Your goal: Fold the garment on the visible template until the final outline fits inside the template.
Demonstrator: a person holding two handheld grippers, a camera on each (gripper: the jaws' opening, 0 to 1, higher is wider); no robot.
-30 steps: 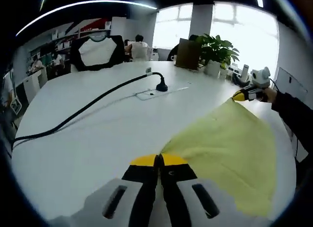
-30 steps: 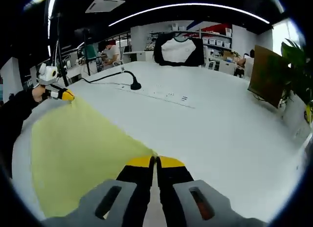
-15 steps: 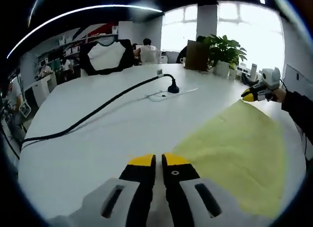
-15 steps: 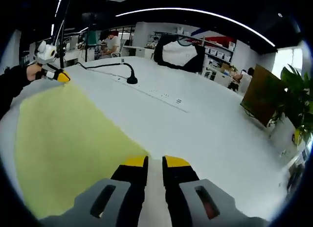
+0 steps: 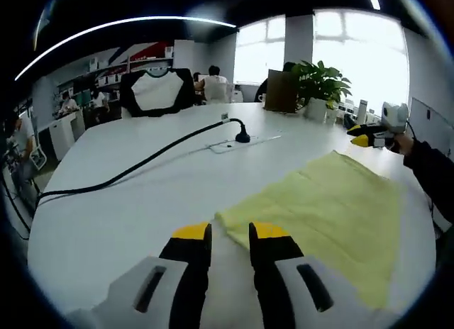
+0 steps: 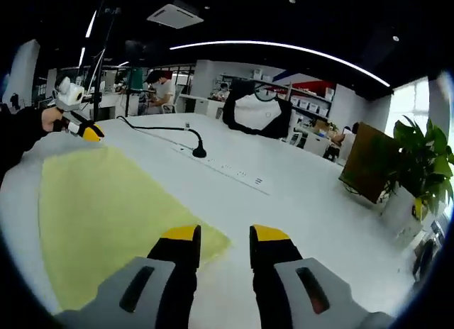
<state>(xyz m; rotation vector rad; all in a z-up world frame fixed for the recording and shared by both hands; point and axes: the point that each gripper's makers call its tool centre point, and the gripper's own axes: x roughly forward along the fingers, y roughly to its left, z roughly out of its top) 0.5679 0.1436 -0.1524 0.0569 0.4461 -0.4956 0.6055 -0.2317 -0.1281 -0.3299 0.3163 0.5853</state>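
One yellow garment [image 5: 333, 208] is spread flat on the white surface [image 5: 142, 201], running lengthwise from one gripper to the other. In the left gripper view a corner of it lies just ahead of and slightly right of the left gripper [image 5: 230, 233], whose jaws are parted with a clear gap and nothing between them. In the right gripper view the opposite near corner of the garment [image 6: 106, 208] lies just ahead of and slightly left of the right gripper [image 6: 225, 235]; its jaws are likewise held apart and grip nothing.

Each gripper is judged about equally near its own corner, so neither has the advantage. Any coming fold would turn on the long axis joining the two corners, with the cloth lying between the grippers. No template outline can be made out under the cloth.

Counted: one garment, two grippers, one black cable [image 5: 135, 159] across the surface, well apart from the cloth, and one potted plant [image 5: 319, 81] beyond.
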